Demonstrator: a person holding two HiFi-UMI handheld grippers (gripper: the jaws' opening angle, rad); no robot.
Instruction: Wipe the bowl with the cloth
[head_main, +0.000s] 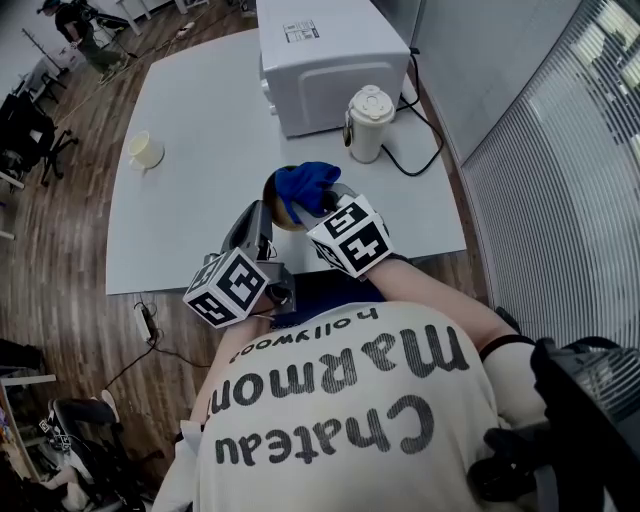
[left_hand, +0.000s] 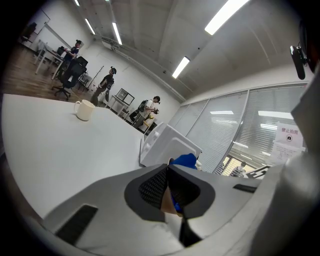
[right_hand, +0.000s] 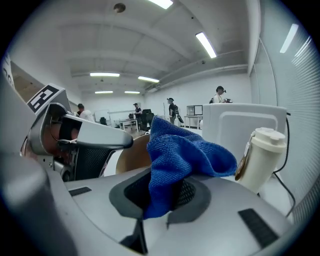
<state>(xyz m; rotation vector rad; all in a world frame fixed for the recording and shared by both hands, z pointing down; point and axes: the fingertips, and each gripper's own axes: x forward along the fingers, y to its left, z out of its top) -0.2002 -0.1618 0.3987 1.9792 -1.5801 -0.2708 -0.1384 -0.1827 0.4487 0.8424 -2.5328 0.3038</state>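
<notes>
Little of the bowl (head_main: 278, 196) shows in the head view: only a brown arc of rim above the near part of the table (head_main: 190, 110). The blue cloth (head_main: 305, 183) and both grippers cover the rest. Whether the bowl rests on the table or is lifted clear of it cannot be told from any view.

The left gripper (left_hand: 168, 186) has its jaws almost together, clenched on a thin tan sliver that is the bowl's rim, with a streak of blue just beside it. That view gives nothing more of the bowl; the gripper's own body fills the lower half.

The right gripper (right_hand: 161, 190) is clamped on the cloth, which bunches up out of the jaws and hangs against the bowl's tan wall. In the head view its fingertips are hidden under the cloth and behind its marker cube (head_main: 350, 237), so the grip reads only from its own view.

The right gripper view alone shows the two tools side by side, with the left gripper's jaw reaching onto the bowl at the picture's left. It also shows the jug (right_hand: 261, 156) close in front of the microwave (right_hand: 245, 122).

The mug (head_main: 146, 150), well apart on the table's far left, appears in the head and left gripper views only.

The person's shirt (head_main: 340, 420) hides both hands. Figures far across the room are too small to make out.
</notes>
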